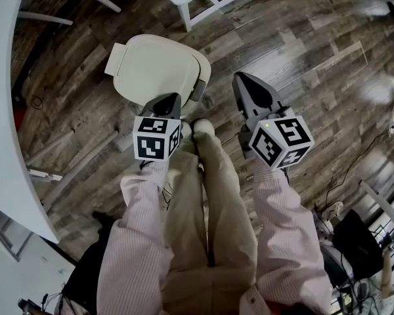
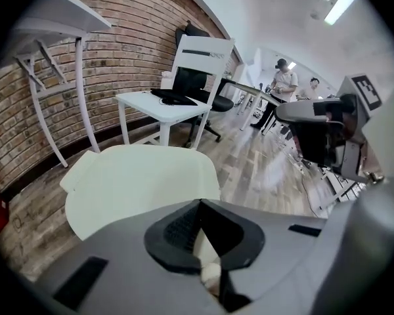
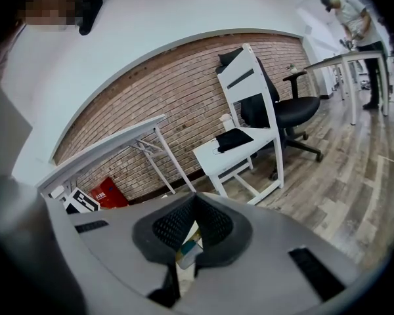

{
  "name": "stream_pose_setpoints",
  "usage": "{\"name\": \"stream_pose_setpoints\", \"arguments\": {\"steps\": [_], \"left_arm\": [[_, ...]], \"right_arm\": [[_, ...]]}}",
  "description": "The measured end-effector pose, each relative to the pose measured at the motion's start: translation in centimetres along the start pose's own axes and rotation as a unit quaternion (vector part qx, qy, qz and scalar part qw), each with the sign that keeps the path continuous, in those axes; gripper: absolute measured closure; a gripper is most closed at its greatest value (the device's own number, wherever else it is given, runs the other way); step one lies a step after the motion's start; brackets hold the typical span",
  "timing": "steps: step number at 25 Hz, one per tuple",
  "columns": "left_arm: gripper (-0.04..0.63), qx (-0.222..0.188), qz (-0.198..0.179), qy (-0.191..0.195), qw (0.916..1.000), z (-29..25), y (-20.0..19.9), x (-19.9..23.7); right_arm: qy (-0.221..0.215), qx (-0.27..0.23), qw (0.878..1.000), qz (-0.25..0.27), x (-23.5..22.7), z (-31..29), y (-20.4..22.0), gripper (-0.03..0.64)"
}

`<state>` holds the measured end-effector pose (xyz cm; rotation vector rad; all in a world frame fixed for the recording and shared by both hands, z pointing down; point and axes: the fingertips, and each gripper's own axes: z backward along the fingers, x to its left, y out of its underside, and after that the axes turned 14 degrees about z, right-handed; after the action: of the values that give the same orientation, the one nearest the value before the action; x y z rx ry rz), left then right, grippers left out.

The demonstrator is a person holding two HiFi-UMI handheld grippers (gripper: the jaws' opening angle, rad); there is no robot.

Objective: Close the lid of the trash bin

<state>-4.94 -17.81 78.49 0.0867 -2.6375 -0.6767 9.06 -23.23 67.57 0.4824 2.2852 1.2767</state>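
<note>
The trash bin's cream lid (image 1: 156, 69) lies flat over the bin, just ahead of my feet, with a grey fitting (image 1: 198, 90) at its right rim. My left gripper (image 1: 166, 101) hovers at the lid's near edge, its jaws shut with nothing between them. In the left gripper view the lid (image 2: 141, 186) spreads wide just beyond the left gripper (image 2: 200, 203). My right gripper (image 1: 240, 79) hangs to the right of the bin over bare floor, jaws together and empty. In the right gripper view the right gripper (image 3: 196, 197) points at the brick wall, and the bin is out of sight.
A long white table (image 1: 10, 117) curves along the left. A small white table (image 2: 163, 104) and a black office chair (image 2: 203, 77) stand behind the bin. My legs and a shoe (image 1: 203, 128) are right beside the bin. Cables (image 1: 354, 169) trail on the wooden floor at right.
</note>
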Motion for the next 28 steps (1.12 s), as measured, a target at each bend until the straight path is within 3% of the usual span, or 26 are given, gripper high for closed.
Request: {"name": "stream_pose_setpoints", "arguments": {"steps": [14, 23, 28], "left_arm": [[0.601, 0.038, -0.015, -0.007, 0.9991, -2.6, 1.8, 0.5], [0.603, 0.063, -0.054, -0.03, 0.9961, -3.2, 2.1, 0.5], [0.603, 0.062, -0.051, -0.027, 0.9964, -3.3, 2.1, 0.5]], "right_arm": [[0.007, -0.001, 1.0, -0.01, -0.7, -2.0, 1.8, 0.614], [0.02, -0.005, 1.0, -0.018, -1.2, -2.2, 2.0, 0.614], [0.03, -0.005, 0.999, -0.024, -1.7, -1.9, 2.2, 0.614]]}}
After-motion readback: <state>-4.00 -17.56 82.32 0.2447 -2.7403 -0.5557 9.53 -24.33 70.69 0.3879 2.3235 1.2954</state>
